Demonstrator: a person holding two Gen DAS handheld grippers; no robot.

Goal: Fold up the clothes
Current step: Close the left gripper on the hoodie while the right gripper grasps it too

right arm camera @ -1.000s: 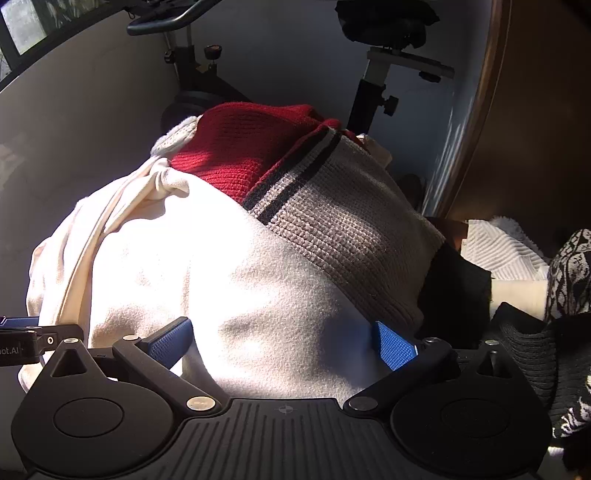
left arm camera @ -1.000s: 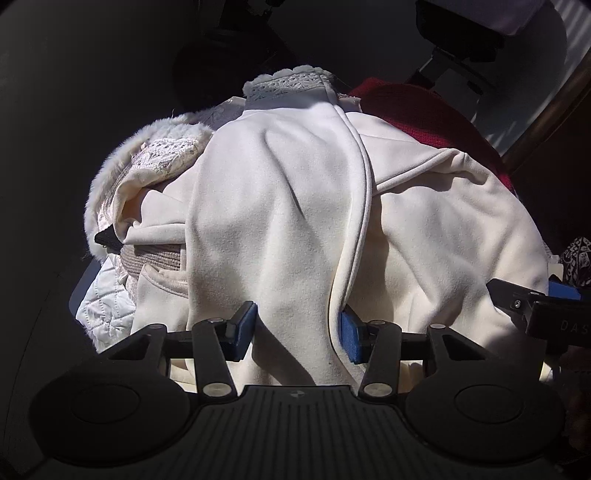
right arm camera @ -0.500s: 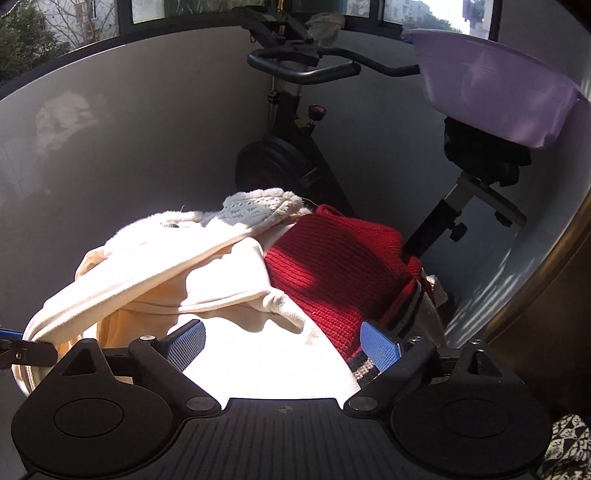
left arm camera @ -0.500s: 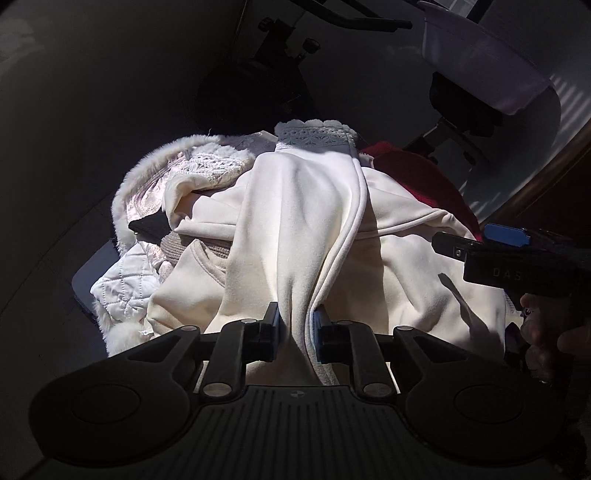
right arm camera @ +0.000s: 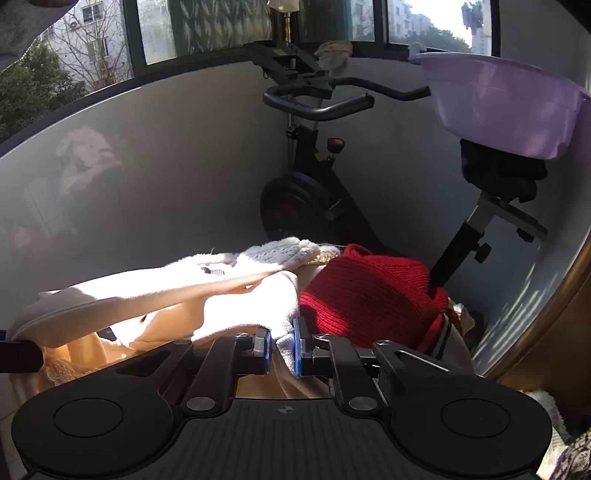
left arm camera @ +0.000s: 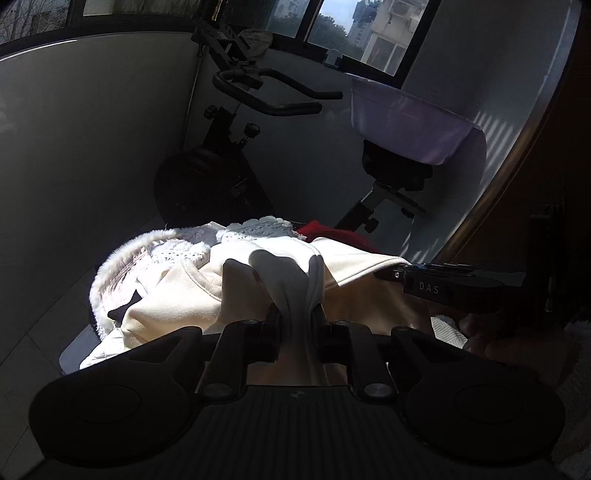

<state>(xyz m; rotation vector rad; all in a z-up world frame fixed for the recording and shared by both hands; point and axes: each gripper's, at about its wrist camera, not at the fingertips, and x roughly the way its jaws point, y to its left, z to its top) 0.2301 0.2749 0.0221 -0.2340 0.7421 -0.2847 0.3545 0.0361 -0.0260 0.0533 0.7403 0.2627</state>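
Behind clothes pile (right arm camera: 258, 295), exercise bike (right arm camera: 314, 192)

I see home, sunny closed-in balcony. Exercise bike (right arm camera: 314, 184) stands by low grey wall (right arm camera: 166, 166). Above bike, row of windows (right arm camera: 207, 26); through them I see trees and tall flats outside. Purple wash tub (right arm camera: 498, 107) sits on bike seat. In front of bike, heap of clothes (right arm camera: 229, 280): cream top, white lacy bits, red knit sweater (right arm camera: 373, 291). Right of bike, brown wooden door frame (left arm camera: 535, 155). Sun falls in stripes on wall beside bike seat.
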